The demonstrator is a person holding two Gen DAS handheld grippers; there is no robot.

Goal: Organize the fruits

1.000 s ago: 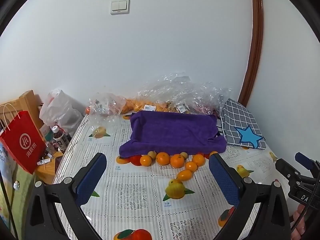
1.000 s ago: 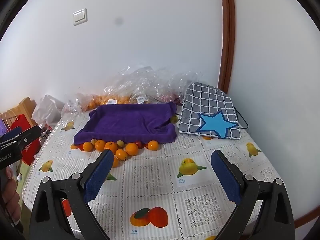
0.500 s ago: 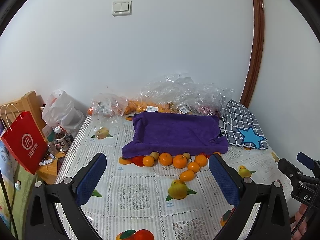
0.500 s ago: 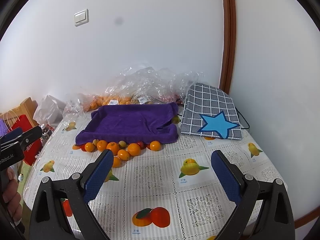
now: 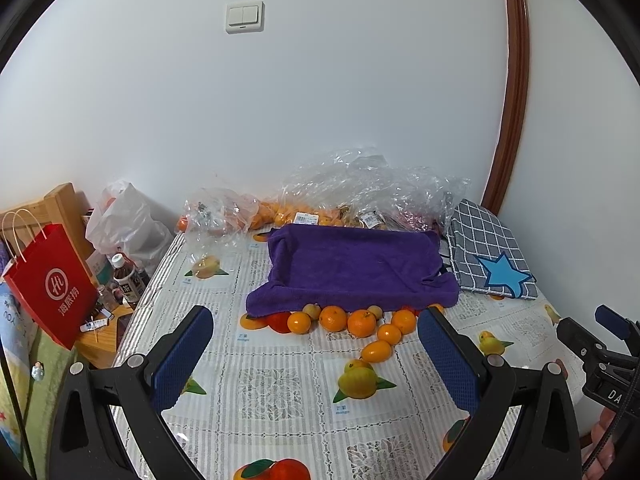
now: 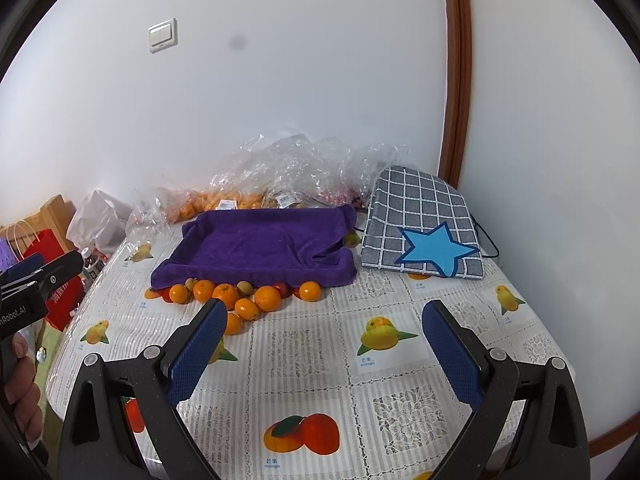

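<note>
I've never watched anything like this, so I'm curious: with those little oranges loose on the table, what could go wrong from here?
1. The oranges lie bunched together, touching, along the front edge of the purple towel-lined tray; pinching one with an open hand-held gripper may nudge its neighbours and set them rolling.
2. The oval fruit lies apart, nearer the table's front, so a bump might send it off the edge.
</note>
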